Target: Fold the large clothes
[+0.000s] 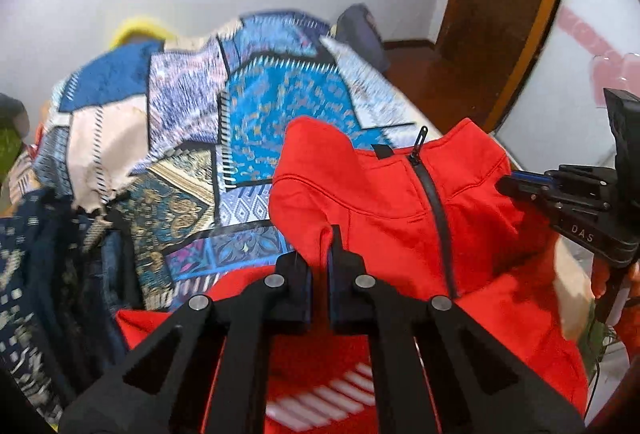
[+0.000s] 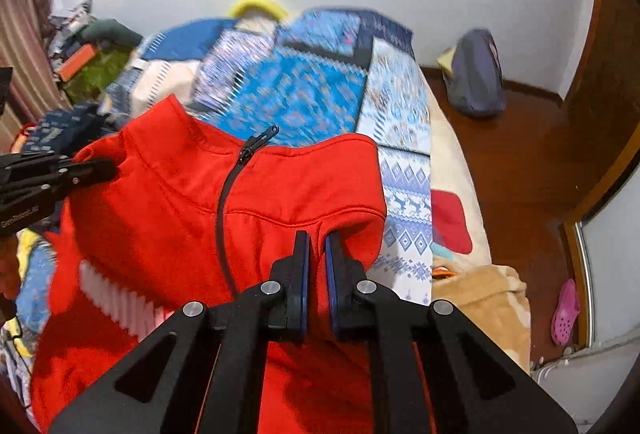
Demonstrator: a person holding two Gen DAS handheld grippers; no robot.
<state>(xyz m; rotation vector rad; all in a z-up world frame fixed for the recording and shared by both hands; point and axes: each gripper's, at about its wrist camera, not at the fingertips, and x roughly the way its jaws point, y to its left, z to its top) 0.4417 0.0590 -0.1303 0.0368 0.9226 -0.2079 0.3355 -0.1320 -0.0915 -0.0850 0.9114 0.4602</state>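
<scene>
Above the bed (image 2: 456, 169) with its blue patchwork blanket (image 1: 256, 105), both claws pinch the red zip-neck top (image 1: 384, 193) — left claw (image 1: 320, 234) at its 9 o'clock shoulder, right claw (image 2: 318, 238) at 3 o'clock — collar up.

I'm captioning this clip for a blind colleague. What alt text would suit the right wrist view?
The right gripper pinches the shoulder of a red zip-neck jacket held up over a bed with a blue patterned blanket. The left gripper grips the jacket's other shoulder, and a pink shoe lies on the wooden floor.
</scene>
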